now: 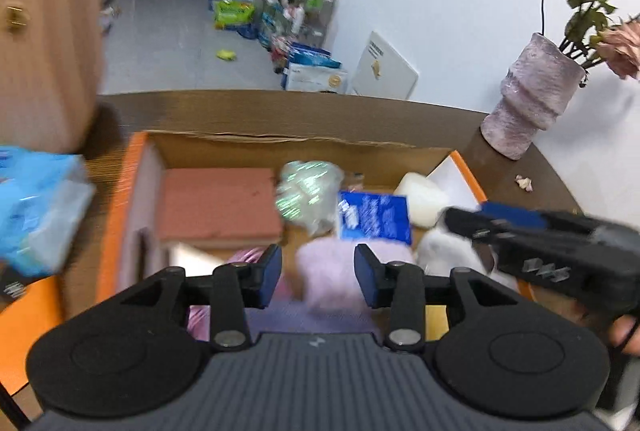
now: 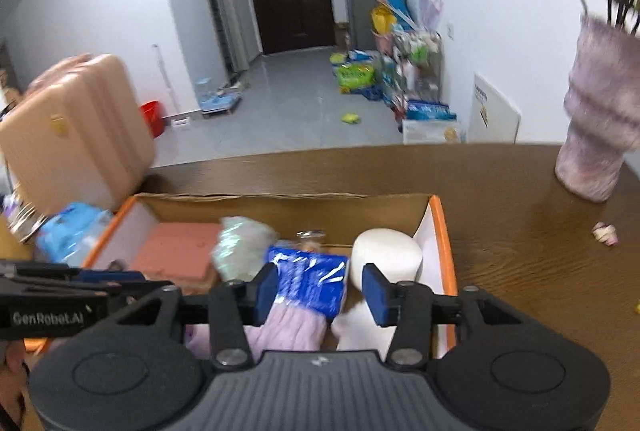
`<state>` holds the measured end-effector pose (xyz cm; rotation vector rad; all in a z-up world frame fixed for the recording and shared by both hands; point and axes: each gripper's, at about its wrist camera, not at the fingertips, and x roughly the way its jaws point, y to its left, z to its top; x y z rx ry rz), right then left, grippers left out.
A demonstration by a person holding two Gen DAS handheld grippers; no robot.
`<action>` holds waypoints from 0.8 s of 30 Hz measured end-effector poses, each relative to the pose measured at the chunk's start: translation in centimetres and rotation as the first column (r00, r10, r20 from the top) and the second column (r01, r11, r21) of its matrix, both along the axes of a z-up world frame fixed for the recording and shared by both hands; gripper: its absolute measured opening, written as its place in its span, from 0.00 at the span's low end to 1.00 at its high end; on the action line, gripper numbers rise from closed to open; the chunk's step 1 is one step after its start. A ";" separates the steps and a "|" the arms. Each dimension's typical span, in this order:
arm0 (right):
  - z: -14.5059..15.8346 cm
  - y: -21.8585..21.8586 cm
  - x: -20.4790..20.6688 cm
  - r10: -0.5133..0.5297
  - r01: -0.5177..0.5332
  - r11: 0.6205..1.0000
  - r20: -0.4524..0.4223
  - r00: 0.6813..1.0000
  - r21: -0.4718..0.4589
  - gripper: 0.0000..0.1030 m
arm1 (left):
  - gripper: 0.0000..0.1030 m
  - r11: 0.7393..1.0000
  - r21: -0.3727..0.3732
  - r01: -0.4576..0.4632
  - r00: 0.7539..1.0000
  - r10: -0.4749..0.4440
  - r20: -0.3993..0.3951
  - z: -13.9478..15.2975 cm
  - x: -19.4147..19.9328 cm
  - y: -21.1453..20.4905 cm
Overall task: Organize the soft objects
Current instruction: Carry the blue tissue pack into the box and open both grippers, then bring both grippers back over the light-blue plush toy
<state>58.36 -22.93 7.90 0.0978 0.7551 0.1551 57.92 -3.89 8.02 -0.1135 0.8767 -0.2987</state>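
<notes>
- Both grippers hang over the box (image 2: pixel 444 231) on the table (image 2: pixel 520 271), tilted down into it. Left gripper (image 1: pixel 318 279) has its jaws apart with nothing pinched, and the lilac fuzzy thing (image 1: pixel 340 271) just sits below the gap. Right gripper (image 2: pixel 320 291) is the same: jaws apart, not clamped, with the blue packet (image 2: pixel 316 281) and lilac cloth showing between the pads.
- Already in the box: pink block (image 2: pixel 176 251) at the left wall, shiny bag (image 2: pixel 240 243) mid-box near the far wall, white roll (image 2: pixel 386 259) by the right wall, blue packet in the middle, lilac stuff at the near edge.
- My read is that the lilac piece has just been put in, so the step is backing out clean. Lift straight up before swinging sideways, or a pad snags the fuzz and drags it back over the near edge.
- Still outside: a blue pack (image 2: pixel 70 231) past the box's left wall, by the suitcase (image 2: pixel 76 135). Probably next, and the left gripper is closer.
- Pinch soft packs mid-body, not a corner, or they sag and spill.
- Watch the vase (image 2: pixel 600 123) at the table's right edge when swinging the right one. Tippy-looking.
- Open floor is toward the near right of the box, I think. It's blurry, so can't be sure.
</notes>
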 end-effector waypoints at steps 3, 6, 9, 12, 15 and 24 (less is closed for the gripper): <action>2.2 -0.4 -3.7 0.017 -0.017 1.000 0.031 0.999 0.000 0.51 | 0.45 0.999 0.051 -0.018 0.998 0.015 0.063 1.4 -4.4 1.2; 3.3 -1.1 -9.0 0.037 -0.042 0.997 0.083 0.996 0.058 0.56 | 0.54 0.999 0.038 0.012 0.989 -0.018 0.150 2.2 -10.6 2.4; 3.0 -1.5 -14.5 0.051 -0.067 0.990 0.124 0.991 0.124 0.59 | 0.60 0.998 0.055 0.038 0.968 -0.050 0.245 1.9 -17.3 3.0; 2.3 -1.2 -19.9 0.048 -0.072 0.988 0.173 0.984 0.133 0.60 | 0.71 0.998 0.055 0.019 0.946 -0.036 0.322 0.6 -23.3 3.9; 1.2 -0.6 -25.5 0.023 -0.056 0.991 0.264 0.964 0.119 0.65 | 0.82 1.000 0.016 0.007 0.928 -0.012 0.372 -1.7 -29.2 5.5; -4.9 2.4 -37.2 0.085 -0.097 0.994 0.203 0.976 0.053 0.67 | 0.87 0.996 0.040 -0.077 0.958 0.063 0.279 -6.9 -39.4 9.0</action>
